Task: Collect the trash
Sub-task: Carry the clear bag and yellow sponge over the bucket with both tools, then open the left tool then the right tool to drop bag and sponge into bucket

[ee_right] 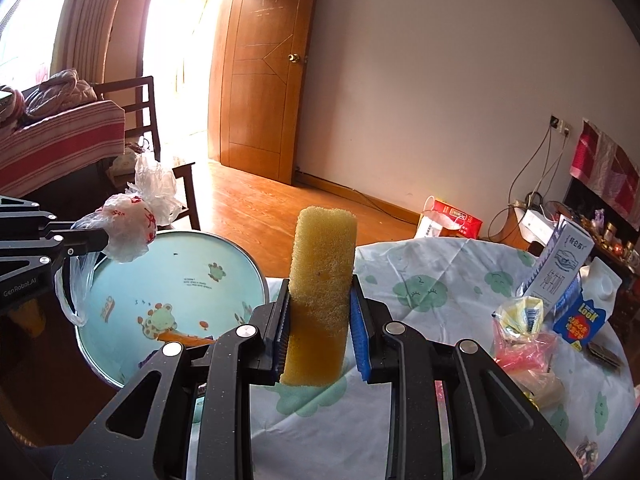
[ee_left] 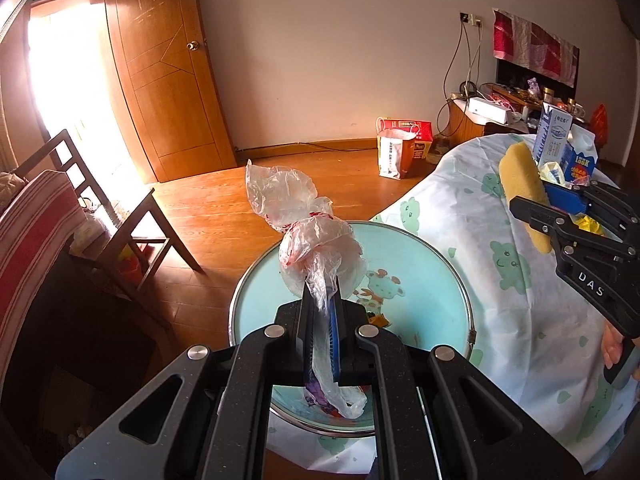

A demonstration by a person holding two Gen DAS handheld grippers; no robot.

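The left gripper (ee_left: 320, 304) pinches a crumpled clear plastic bag (ee_left: 316, 240), light and slippery, while the right gripper (ee_right: 320, 320) clamps a soft, springy yellow sponge block (ee_right: 322, 280) at its middle.

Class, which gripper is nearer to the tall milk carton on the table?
Right. The right gripper, gripping a yellow sponge, is over the table near the milk carton; the left gripper, clamping a plastic bag, is over the round tray.

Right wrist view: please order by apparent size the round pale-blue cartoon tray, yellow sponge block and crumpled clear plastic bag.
1. Tray.
2. Sponge, though nearness to the camera enlarges it.
3. Bag.
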